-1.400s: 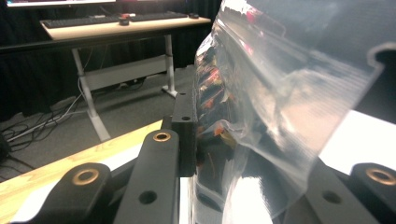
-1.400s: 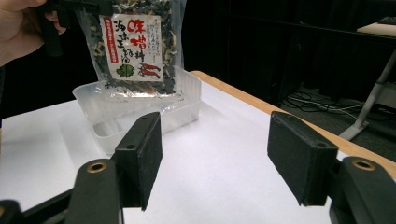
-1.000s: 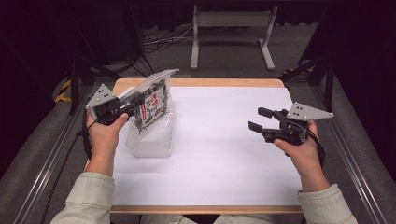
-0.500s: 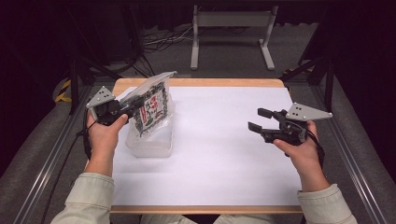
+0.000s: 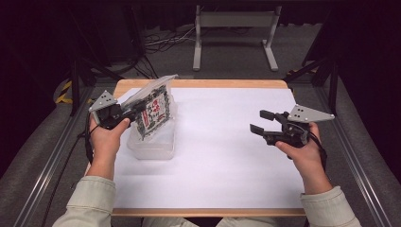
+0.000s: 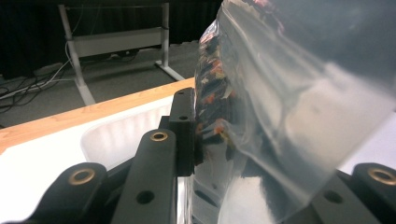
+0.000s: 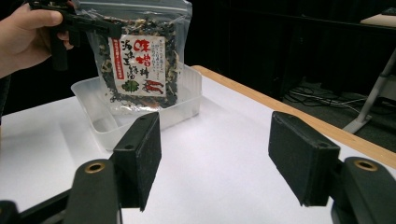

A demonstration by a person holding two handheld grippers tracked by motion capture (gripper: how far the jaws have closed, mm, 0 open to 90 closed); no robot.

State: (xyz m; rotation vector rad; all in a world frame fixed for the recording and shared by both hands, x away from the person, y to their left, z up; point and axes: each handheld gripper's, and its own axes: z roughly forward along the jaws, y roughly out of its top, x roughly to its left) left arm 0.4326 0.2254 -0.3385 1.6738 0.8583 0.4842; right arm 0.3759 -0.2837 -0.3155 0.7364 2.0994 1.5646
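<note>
My left gripper (image 5: 135, 111) is shut on the upper edge of a clear bag of dried food with a red-and-white label (image 5: 152, 111). The bag hangs tilted over a clear plastic container (image 5: 153, 146) at the table's left. In the left gripper view the bag (image 6: 280, 102) is pinched against my black fingers (image 6: 184, 130). The right gripper view shows the bag (image 7: 140, 60) dangling into the container (image 7: 140, 119), held by the left gripper (image 7: 88, 25). My right gripper (image 5: 259, 121) is open with nothing between its jaws (image 7: 217, 154), over the white sheet to the right.
A white sheet (image 5: 222, 161) covers the wooden table (image 5: 203, 83). Metal rails (image 5: 359, 156) run along both sides. A grey metal stand (image 5: 234, 21) and cables (image 5: 161, 40) are on the floor beyond the far edge.
</note>
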